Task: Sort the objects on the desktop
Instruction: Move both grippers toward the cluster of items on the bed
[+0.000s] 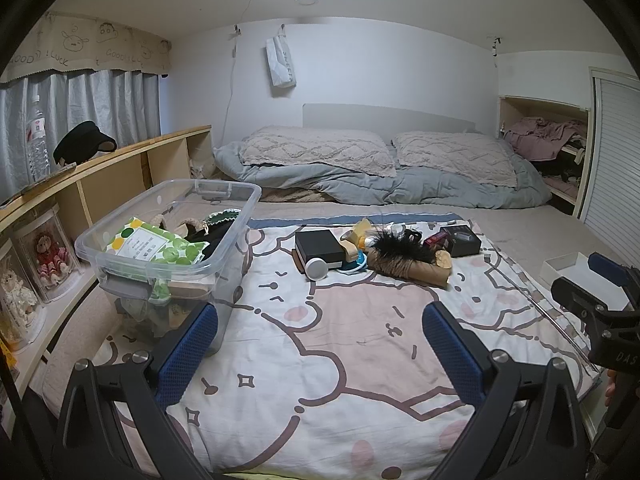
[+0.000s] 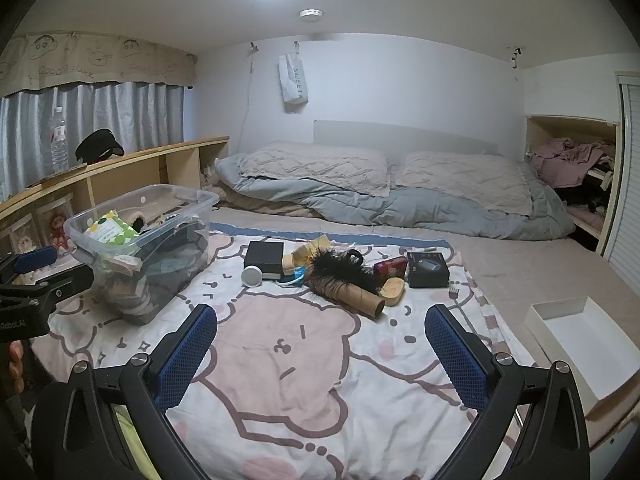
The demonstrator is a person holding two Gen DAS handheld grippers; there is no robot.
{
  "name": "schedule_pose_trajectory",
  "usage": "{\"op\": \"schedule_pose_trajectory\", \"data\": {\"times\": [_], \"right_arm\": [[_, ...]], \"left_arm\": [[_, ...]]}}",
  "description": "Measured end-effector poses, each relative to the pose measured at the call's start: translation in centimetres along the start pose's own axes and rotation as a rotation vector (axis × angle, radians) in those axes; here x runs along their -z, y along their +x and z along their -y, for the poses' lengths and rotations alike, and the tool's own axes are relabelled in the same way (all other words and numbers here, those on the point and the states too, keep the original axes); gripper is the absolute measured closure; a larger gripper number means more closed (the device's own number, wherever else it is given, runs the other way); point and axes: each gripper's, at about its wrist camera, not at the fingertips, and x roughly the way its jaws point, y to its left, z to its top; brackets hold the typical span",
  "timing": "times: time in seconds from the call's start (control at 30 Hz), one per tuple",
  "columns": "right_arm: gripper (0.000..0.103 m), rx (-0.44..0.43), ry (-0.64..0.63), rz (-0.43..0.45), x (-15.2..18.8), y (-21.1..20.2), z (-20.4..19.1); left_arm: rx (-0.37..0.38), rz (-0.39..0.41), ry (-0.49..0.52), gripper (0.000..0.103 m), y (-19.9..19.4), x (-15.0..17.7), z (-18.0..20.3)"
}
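I count one clear bin (image 1: 168, 220), two black boxes (image 2: 264, 258) (image 2: 427, 269), one cardboard tube (image 2: 360, 296), one white tray (image 2: 580, 344), two pillows (image 1: 316, 150) (image 1: 452, 156).

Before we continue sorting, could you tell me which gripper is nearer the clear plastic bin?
Left. The left gripper sits beside the clear plastic bin; the right gripper is farther right.

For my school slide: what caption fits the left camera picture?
Open left gripper hovers over a cartoon blanket, facing a clear bin and a pile of small objects.
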Motion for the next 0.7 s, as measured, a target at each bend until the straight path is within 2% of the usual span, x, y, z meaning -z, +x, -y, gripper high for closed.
{"op": "schedule_pose_trajectory", "data": {"times": [0.33,0.7], "right_arm": [[0.0,-0.016,0.006,-0.022,0.0,0.7,0.2],[0.0,-0.057,0.028,-0.1,1.1,3.5,0.3]], "left_arm": [[0.004,-0.01,0.002,0.0,0.6,-0.1,0.0],[0.005,-0.079,-0.012,0.0,3.5,1.4,-0.4]]}}
